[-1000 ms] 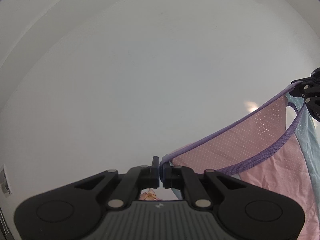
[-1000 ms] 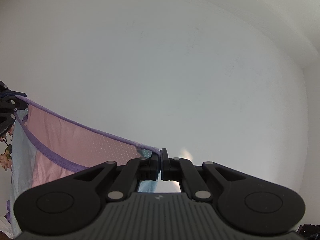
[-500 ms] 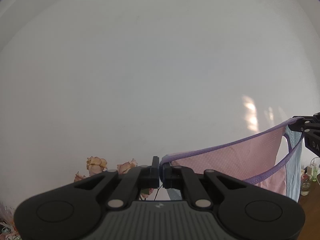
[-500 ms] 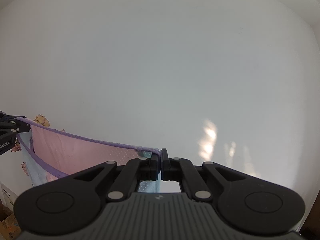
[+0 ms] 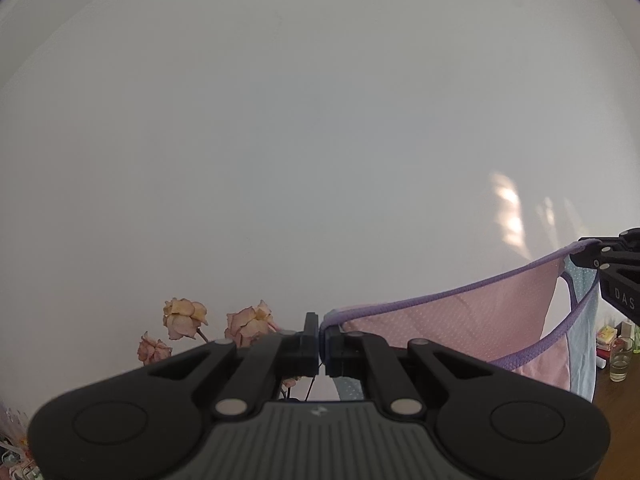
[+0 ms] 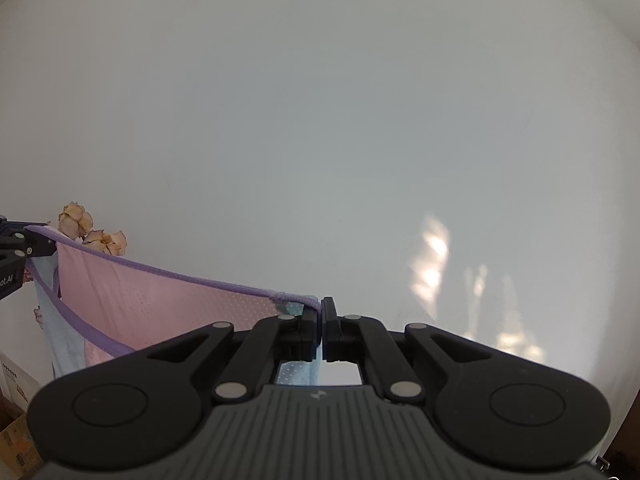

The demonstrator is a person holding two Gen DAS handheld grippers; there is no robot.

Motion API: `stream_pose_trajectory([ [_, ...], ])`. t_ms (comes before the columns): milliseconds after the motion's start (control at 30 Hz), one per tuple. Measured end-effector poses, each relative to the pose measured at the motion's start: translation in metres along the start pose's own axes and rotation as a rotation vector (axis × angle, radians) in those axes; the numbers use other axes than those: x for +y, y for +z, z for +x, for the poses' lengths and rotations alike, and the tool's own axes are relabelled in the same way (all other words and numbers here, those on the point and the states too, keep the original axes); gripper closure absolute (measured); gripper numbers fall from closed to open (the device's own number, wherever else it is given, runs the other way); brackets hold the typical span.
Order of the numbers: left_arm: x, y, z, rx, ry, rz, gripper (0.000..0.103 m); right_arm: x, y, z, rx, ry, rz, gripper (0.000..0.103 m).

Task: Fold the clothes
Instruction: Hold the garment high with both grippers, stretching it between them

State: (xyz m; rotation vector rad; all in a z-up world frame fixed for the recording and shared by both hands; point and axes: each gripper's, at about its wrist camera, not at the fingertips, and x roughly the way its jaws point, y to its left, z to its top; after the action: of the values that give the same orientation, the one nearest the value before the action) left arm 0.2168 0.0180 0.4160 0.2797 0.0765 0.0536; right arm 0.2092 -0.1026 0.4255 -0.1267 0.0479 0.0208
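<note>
The garment (image 5: 472, 322), pink mesh with purple trim and pale blue panels, hangs stretched in the air between my two grippers, in front of a white wall (image 5: 280, 140). My left gripper (image 5: 322, 346) has its jaws closed on one corner of the purple edge; my right gripper (image 6: 321, 332) pinches the other corner. Dried roses (image 5: 184, 316) stand behind.

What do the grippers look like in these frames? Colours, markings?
Both match: left gripper and right gripper are matte black, with branching linkage arms, silver rivets, round side discs and a ribbed grey base bearing a small logo. White lettering marks each one's side in the other's view.
</note>
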Motion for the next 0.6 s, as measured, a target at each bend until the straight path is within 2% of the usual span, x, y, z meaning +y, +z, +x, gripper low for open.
stream_pose_trajectory([
  [100, 0.022, 0.017, 0.012, 0.006, -0.003, -0.012, 0.101, 0.0, -0.003, 0.012, 0.012, 0.0, -0.005, 0.102],
  [167, 0.04, 0.012, 0.007, 0.016, -0.003, -0.022, 0.101, 0.002, -0.004, 0.029, 0.026, 0.004, -0.01, 0.102],
  [400, 0.056, 0.0, 0.069, 0.056, 0.034, -0.032, 0.101, 0.021, -0.008, 0.1, 0.068, 0.047, -0.04, 0.102],
  [600, 0.071, 0.0, 0.11, 0.039, 0.051, -0.049, 0.101, 0.039, 0.0, 0.154, 0.052, 0.057, -0.05, 0.102],
])
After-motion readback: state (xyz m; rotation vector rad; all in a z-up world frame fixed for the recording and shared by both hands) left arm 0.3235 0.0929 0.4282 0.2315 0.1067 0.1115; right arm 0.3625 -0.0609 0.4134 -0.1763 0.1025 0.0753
